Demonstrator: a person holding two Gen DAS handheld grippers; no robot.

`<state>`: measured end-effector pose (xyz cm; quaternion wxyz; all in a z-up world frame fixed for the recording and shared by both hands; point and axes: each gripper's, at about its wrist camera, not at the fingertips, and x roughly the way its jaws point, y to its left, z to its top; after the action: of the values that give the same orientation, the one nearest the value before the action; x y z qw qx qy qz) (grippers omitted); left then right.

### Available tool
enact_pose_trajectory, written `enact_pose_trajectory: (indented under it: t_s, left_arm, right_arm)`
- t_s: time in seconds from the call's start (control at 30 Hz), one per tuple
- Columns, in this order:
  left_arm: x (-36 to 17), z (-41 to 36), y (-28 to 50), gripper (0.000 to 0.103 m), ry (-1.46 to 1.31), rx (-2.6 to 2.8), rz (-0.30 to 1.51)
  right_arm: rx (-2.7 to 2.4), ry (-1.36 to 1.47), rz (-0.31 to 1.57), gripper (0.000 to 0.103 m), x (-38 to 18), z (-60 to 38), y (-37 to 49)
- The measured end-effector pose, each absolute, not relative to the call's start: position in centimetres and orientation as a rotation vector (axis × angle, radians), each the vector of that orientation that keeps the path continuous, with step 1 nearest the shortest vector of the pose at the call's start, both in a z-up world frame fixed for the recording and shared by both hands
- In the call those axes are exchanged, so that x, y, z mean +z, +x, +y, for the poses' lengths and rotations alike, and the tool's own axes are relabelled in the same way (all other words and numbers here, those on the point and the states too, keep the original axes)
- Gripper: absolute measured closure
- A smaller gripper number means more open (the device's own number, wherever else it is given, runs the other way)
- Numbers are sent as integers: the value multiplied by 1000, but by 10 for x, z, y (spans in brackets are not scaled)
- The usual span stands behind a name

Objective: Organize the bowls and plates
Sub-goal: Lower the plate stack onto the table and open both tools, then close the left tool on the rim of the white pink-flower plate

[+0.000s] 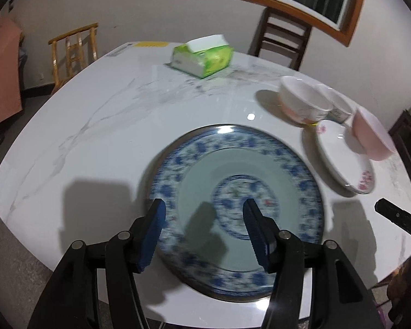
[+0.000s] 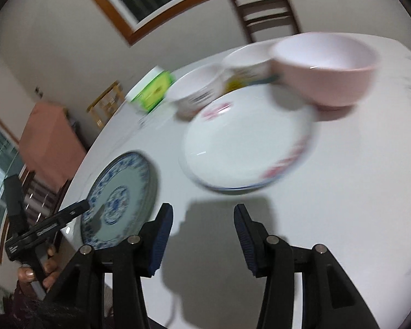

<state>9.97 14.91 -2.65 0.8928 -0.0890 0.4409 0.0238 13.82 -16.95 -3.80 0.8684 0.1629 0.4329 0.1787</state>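
Observation:
A blue-patterned plate (image 1: 233, 192) lies flat on the white marble table (image 1: 96, 137), near its front edge. My left gripper (image 1: 204, 205) hovers open over the plate's near rim, pads apart and touching nothing. To the right sit a white plate with pink flowers (image 1: 342, 159), a pink bowl (image 1: 372, 134) on its far edge, and two white bowls (image 1: 301, 101) behind. In the right wrist view, my right gripper (image 2: 203, 208) stands open above bare table (image 2: 342, 192), just short of the flowered plate (image 2: 246, 139). The pink bowl (image 2: 326, 65) and the blue plate (image 2: 123, 194) flank that plate.
A green tissue pack (image 1: 202, 54) lies at the table's far side. A light wooden chair (image 1: 74, 49) stands at the back left and a dark chair (image 1: 285, 35) under the window. A hand (image 2: 35, 271) holds the left gripper's handle at the table's edge.

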Motion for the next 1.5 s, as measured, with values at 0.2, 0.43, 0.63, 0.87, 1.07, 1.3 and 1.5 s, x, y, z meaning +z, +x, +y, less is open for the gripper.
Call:
enact_pose_trajectory:
  t_s: [0.2, 0.43, 0.63, 0.87, 1.07, 1.3, 1.5]
  left_arm:
    - [-7, 101, 108, 42, -129, -51, 863]
    - [-5, 60, 150, 42, -208, -195, 883]
    - [-19, 28, 203, 49, -150, -211, 1005]
    - [-33, 11, 243, 47, -114, -250, 1056]
    - [-49, 8, 257, 48, -152, -293, 1103]
    - [-60, 5, 264, 51, -163, -305, 1140]
    - [-66, -4, 267, 83, -128, -304, 1160]
  right_arm:
    - [285, 394, 867, 56, -35, -210, 142]
    - [268, 429, 879, 56, -44, -229, 164]
    - [259, 458, 895, 56, -46, -240, 190]
    - [275, 482, 916, 56, -53, -242, 214]
    - [274, 491, 939, 56, -63, -242, 224]
    - [276, 499, 963, 56, -71, -242, 231]
    - [264, 503, 998, 60, -80, -238, 239]
